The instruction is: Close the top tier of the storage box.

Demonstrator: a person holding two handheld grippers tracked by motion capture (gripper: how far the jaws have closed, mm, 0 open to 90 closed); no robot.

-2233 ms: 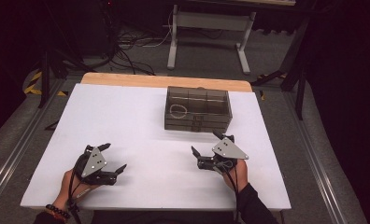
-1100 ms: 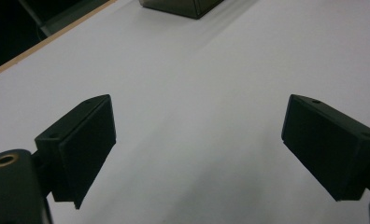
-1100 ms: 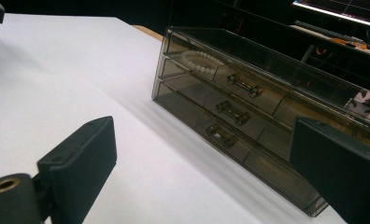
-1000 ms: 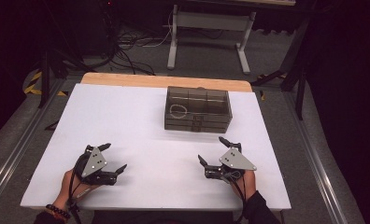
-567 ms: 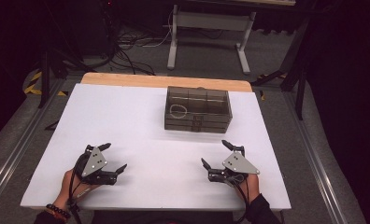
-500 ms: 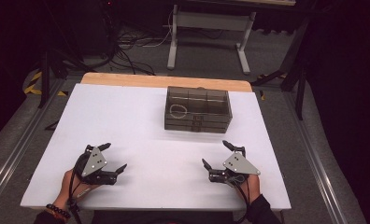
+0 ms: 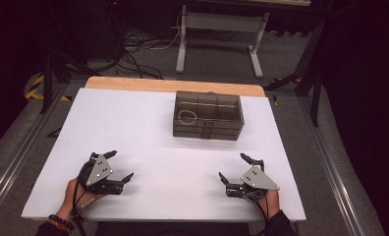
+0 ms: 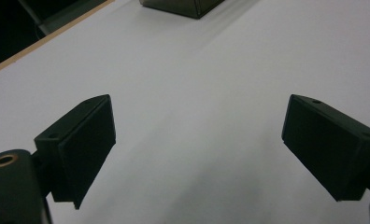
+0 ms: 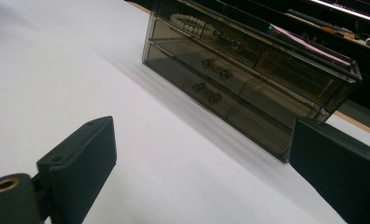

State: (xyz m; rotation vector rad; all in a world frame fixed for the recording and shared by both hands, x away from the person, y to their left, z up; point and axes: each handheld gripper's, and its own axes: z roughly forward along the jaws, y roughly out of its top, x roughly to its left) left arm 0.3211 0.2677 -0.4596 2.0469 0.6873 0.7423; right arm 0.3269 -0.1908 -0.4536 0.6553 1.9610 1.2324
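Observation:
A smoky see-through drawer box stands at the far middle of the white table, drawers shut, with a pale bead string in its top left compartment. The box also appears in the right gripper view, bead string at its upper left, and one corner of the box reaches into the left gripper view. My left gripper rests near the front left edge, open and empty. My right gripper sits at the front right, open and empty. Both are well short of the box.
The table's wooden far edge lies behind the box. Beyond it stand a white desk frame and loose cables on the floor. Metal rails run along both sides of the table.
My right gripper has drawn back toward the front edge and a little to the right. The left gripper has barely moved. The box is unchanged.

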